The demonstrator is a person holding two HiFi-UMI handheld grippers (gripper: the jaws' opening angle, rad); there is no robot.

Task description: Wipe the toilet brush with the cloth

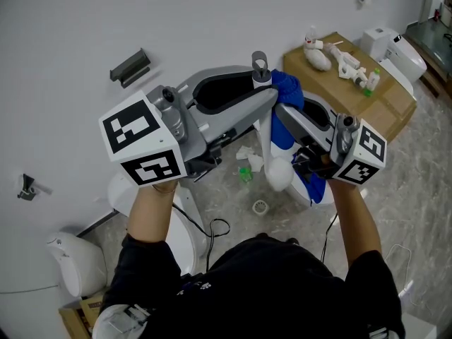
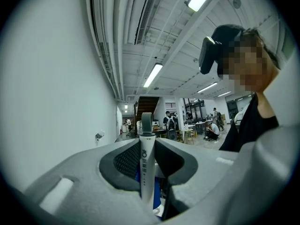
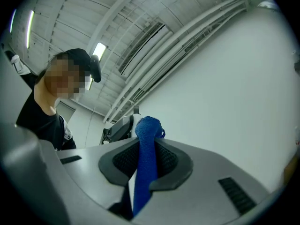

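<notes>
Toilet brush being held roughly upright in front of the person, loop end up.
Left gripper is clamping its jaws on the white handle just below the grey hanging loop. Dark print is running down the handle, and the white brush head is hanging below. Right gripper is pinching the blue cloth, which is bunching above its jaws just beside the handle's top.

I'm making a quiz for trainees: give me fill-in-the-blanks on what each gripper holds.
The left gripper is shut on the ___ of the toilet brush.
The right gripper is shut on a ___ cloth.
The loop at the brush's top end is ___.
Missing: handle; blue; grey.
</notes>
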